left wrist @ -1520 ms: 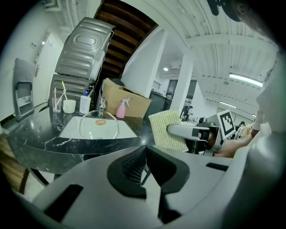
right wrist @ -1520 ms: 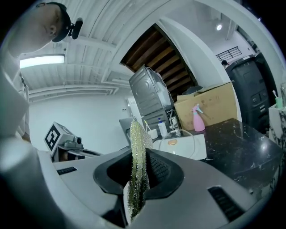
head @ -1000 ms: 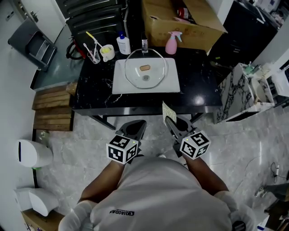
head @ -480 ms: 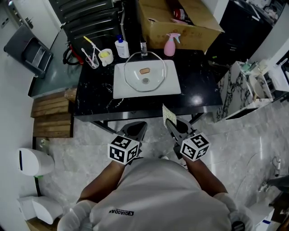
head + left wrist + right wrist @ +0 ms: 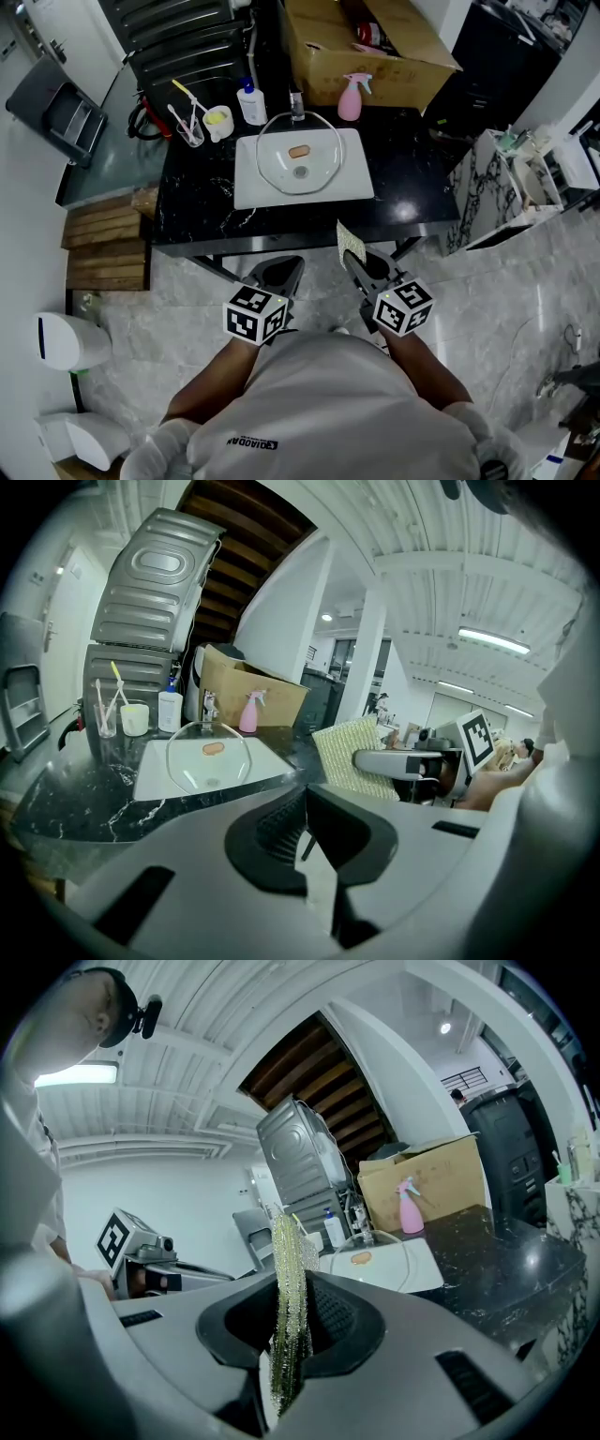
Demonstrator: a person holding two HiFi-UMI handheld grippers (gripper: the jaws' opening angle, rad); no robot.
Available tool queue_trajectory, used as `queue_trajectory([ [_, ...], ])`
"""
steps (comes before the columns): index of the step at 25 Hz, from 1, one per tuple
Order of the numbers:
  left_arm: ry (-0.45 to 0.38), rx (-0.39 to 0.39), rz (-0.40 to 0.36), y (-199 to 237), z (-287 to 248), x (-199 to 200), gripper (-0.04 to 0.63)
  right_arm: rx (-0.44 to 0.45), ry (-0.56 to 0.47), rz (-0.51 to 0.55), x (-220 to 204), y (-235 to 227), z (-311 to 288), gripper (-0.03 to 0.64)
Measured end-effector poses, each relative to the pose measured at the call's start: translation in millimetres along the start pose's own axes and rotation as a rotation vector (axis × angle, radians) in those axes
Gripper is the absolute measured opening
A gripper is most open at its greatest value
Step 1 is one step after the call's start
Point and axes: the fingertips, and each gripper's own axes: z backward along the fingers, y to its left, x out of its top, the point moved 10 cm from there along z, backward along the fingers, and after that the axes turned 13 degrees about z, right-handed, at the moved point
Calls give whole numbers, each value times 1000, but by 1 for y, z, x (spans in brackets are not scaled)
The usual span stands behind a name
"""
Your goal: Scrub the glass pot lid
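The glass pot lid (image 5: 300, 155) lies flat on a white tray (image 5: 251, 192) on the black marble table; a brown smear sits near its middle. It also shows far off in the left gripper view as the lid (image 5: 208, 757) and in the right gripper view as the lid (image 5: 380, 1246). My right gripper (image 5: 357, 258) is shut on a yellow-green scrub pad (image 5: 350, 238), which stands upright between the jaws, pad (image 5: 289, 1307). My left gripper (image 5: 282, 273) is shut with nothing in it. Both hang in front of the table's near edge, well short of the lid.
Behind the tray stand a pink spray bottle (image 5: 350, 97), a white bottle (image 5: 250, 101), a cup (image 5: 217, 120) and a glass of brushes (image 5: 190, 131). A cardboard box (image 5: 366, 37) sits at the back. Wooden slats (image 5: 105, 244) lie on the floor to the left.
The head view has drifted slightly. Both grippers stay where they were, the right one still shut on the pad.
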Motion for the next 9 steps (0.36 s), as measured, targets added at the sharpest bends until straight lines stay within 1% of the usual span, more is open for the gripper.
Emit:
queue_trajectory([
  [9, -4, -5, 2, -3, -1, -1, 15, -3, 7, 17, -2, 2, 2, 81],
])
